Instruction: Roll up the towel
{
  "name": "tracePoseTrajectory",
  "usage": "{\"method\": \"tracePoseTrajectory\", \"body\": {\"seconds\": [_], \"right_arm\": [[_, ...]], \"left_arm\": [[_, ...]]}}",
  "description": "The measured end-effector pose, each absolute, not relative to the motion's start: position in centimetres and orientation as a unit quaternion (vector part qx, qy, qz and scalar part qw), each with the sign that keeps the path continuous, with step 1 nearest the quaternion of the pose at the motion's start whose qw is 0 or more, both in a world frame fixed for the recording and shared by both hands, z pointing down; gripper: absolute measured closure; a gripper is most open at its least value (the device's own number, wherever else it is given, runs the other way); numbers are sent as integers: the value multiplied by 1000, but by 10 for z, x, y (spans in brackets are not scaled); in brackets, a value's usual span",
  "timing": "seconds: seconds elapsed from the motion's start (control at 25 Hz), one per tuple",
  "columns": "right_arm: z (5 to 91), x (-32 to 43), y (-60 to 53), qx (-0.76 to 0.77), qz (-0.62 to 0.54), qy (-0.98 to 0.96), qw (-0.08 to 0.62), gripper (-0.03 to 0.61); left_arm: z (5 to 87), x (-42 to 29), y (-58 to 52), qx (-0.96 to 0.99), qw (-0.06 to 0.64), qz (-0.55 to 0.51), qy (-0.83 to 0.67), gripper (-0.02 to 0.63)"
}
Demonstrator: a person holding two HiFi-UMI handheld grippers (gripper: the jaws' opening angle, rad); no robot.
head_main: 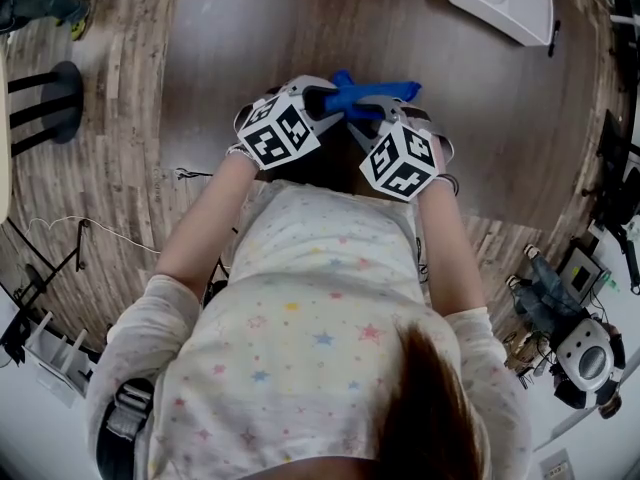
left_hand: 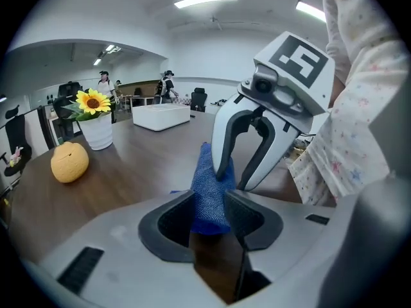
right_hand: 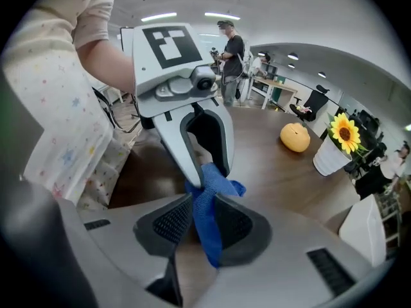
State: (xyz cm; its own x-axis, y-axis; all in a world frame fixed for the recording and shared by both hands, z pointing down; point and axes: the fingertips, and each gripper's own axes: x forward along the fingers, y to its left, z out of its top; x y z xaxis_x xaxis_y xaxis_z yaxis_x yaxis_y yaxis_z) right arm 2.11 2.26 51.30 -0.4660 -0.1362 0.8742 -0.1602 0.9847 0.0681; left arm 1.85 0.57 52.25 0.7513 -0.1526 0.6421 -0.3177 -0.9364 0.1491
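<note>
Currently left tongs [left_hand: 209,212], right tongs [right_hand: 204,220] both pinch blue towel [head_main: 375,93]; sunflower [left_hand: 93,100] in white pot [left_hand: 97,133].

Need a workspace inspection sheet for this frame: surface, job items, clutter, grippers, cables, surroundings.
Surface: round dark wooden table.
Job's things: blue towel, bunched into a narrow roll, spanning between both grippers.
Clutter: orange fruit-like ball, sunflower pot, white tray, all apart from the towel.
Grippers: left gripper and right gripper face each other, each shut on the towel.
Cables: thin cable lying on the floor at the person's left.
Surroundings: black stool, floor equipment, standing person in the background.
</note>
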Motion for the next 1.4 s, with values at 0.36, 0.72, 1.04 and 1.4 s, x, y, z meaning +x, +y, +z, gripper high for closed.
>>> {"method": "tracePoseTrajectory", "body": {"seconds": [0.36, 0.72, 1.04, 1.4], "right_arm": [[519, 23, 13, 94, 2, -849, 520, 479], [518, 20, 7, 95, 0, -849, 520, 479], [515, 18, 6, 98, -4, -848, 521, 479], [505, 14, -1, 110, -7, -858, 502, 471]], "left_arm": [[513, 21, 4, 934, 136, 297, -143, 466], [503, 17, 13, 938, 101, 299, -144, 462], [501, 21, 22, 936, 85, 313, -134, 474], [517, 17, 15, 925, 93, 340, -144, 474]]}}
